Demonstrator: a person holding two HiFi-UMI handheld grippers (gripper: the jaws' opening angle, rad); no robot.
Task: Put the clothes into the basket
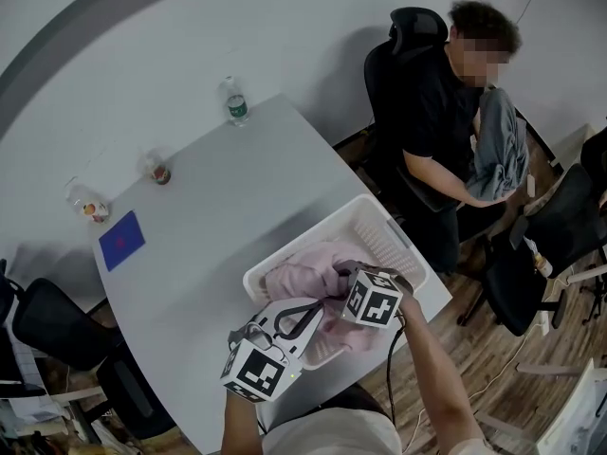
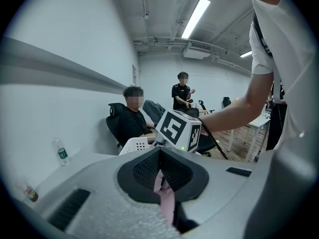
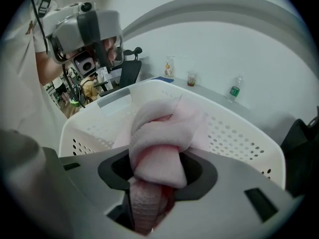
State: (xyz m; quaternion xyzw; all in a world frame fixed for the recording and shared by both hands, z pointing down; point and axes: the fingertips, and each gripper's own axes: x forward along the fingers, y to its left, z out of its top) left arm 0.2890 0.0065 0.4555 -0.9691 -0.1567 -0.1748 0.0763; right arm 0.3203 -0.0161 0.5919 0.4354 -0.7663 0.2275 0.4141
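At the near right corner of the white table (image 1: 218,207), in the head view, the white perforated plastic basket (image 1: 379,218) sits with its long side running from near-left to far-right. The soft pink garment (image 1: 303,271) lies heaped inside it. Both claws meet over the basket's near end. The left gripper (image 1: 308,316) reaches in from the near-left. The right gripper (image 1: 343,273) reaches in from the right, forearm angled down, and is the deeper of the two. The cloth lies directly under and ahead of both, so what is left looks like a straight release rather than a carry.

In the left gripper view, the left gripper (image 2: 162,176) points level across the basket (image 2: 137,144), towards the right gripper's marker cube (image 2: 178,129) just ahead. Its jaws are almost together, pinching a thin strip of the pink garment (image 2: 167,198).

In the right gripper view, the right gripper (image 3: 154,183) looks along the basket's length, with the rim (image 3: 239,128) wrapping round on both sides. Its jaws stand narrowly apart, with a thick rolled fold of the pink garment (image 3: 159,133) filling the gap and touching both pads. The roll rises forward out of the jaws into the basket.
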